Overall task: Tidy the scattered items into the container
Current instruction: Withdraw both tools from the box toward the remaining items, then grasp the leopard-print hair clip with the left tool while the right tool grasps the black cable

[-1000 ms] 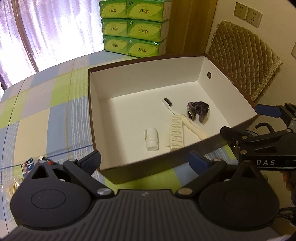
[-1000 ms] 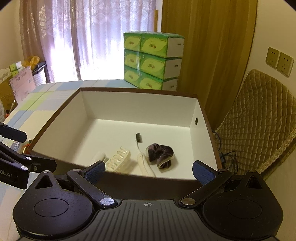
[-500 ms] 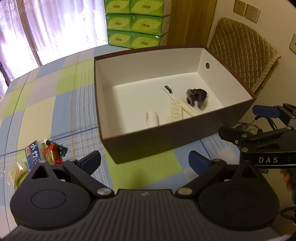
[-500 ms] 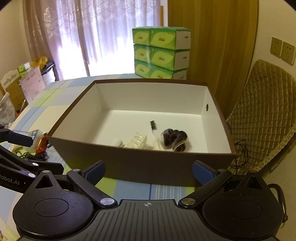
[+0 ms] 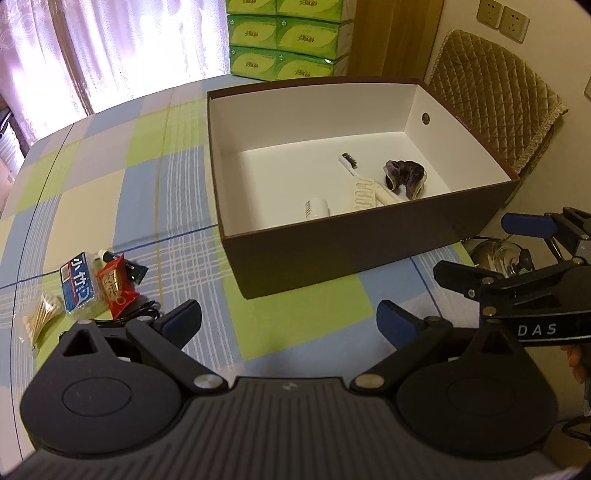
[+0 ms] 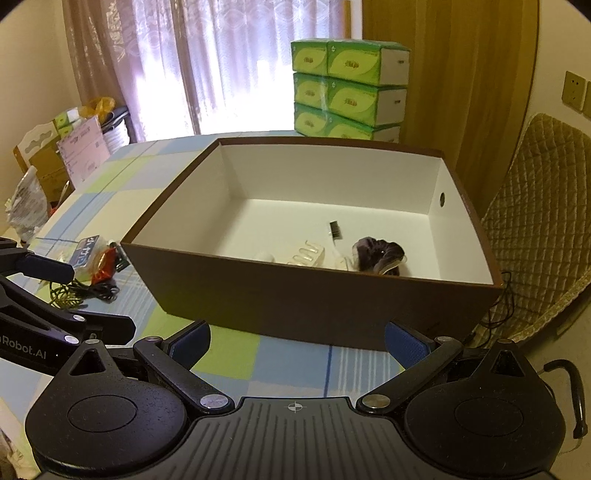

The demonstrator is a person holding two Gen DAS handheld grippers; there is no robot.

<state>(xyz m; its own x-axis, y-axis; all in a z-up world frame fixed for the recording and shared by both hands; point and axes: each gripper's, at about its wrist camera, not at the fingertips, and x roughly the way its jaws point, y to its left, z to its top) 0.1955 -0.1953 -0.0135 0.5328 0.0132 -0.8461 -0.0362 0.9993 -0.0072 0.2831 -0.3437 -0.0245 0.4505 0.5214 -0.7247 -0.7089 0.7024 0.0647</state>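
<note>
Both grippers, left gripper [image 5: 288,319] and right gripper [image 6: 297,338], spread and empty; that snack pile [image 5: 99,286] (cable tangled underneath) could drag everything when grabbed

Green tissue boxes [image 6: 349,86] stand stacked far ahead of the fingers, before a lit curtain [image 6: 207,62]. A quilted chair [image 6: 537,221] sits ahead to their right, under wall sockets [image 5: 502,19].

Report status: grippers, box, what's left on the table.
Left gripper open, empty; right gripper open, empty. Box holds toothbrush, scrunchie. Loose pile left of box, nothing blocking it.
</note>
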